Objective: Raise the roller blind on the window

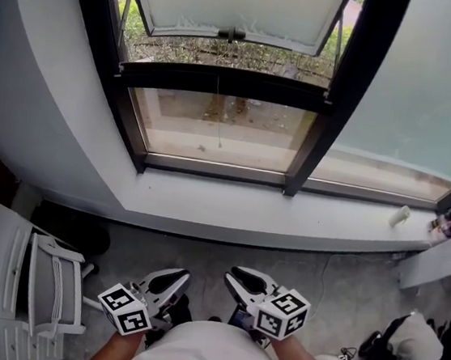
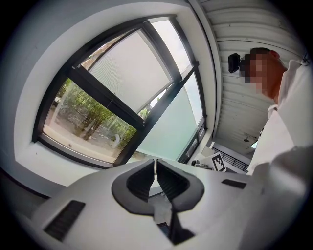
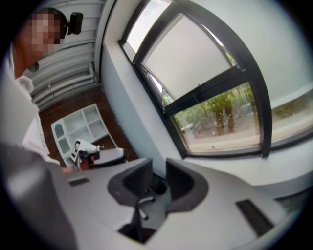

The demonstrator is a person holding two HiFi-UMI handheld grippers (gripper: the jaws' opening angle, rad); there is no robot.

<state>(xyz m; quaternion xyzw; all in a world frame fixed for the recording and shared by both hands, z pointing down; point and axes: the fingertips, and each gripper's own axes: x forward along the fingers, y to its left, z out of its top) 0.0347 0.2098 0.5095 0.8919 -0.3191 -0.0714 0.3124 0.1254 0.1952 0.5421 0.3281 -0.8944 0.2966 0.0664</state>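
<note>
- Nearest, well short of the window sill [image 1: 247,206], the person's white shirt [image 1: 207,359] fills the bottom of the head view, with both arms reaching toward the sill.
- The left gripper [image 1: 174,280] is held low, short of the sill. Its fingers [image 2: 142,178] are pressed together with nothing between them.
- The right gripper [image 1: 239,280] is just beside the left one, equally far short of the sill. Its fingers [image 3: 182,180] stand apart with nothing between them.
- A grey speckled floor [image 1: 343,283] lies between the grippers and the sill.
- A white shelf unit [image 1: 2,270] stands on that floor, short of the sill's left end.
- A dark bag with white parts [image 1: 396,351] sits on the floor, short of the sill's right end.
- The sill is a broad white ledge. A small white bottle [image 1: 400,215] lies on it toward its right end, with more small clutter [image 1: 449,223] past that.
- A black-framed window [image 1: 221,83] rises straight from the sill. Its lower pane [image 1: 219,129] is clear and shows ground and greenery outside.
- A frosted pane [image 1: 421,85] stands above the sill's right half.
- The roller blind [image 1: 231,1] hangs high above the sill, over the window's upper part. It is pale and plain. A dark bar runs along its bottom edge, with a small dark fitting at the middle.
- The blind stops above the window's crossbar, leaving a strip of outdoor greenery showing there.
- A thin cord [image 1: 217,113] hangs down over the clear pane toward the sill.
</note>
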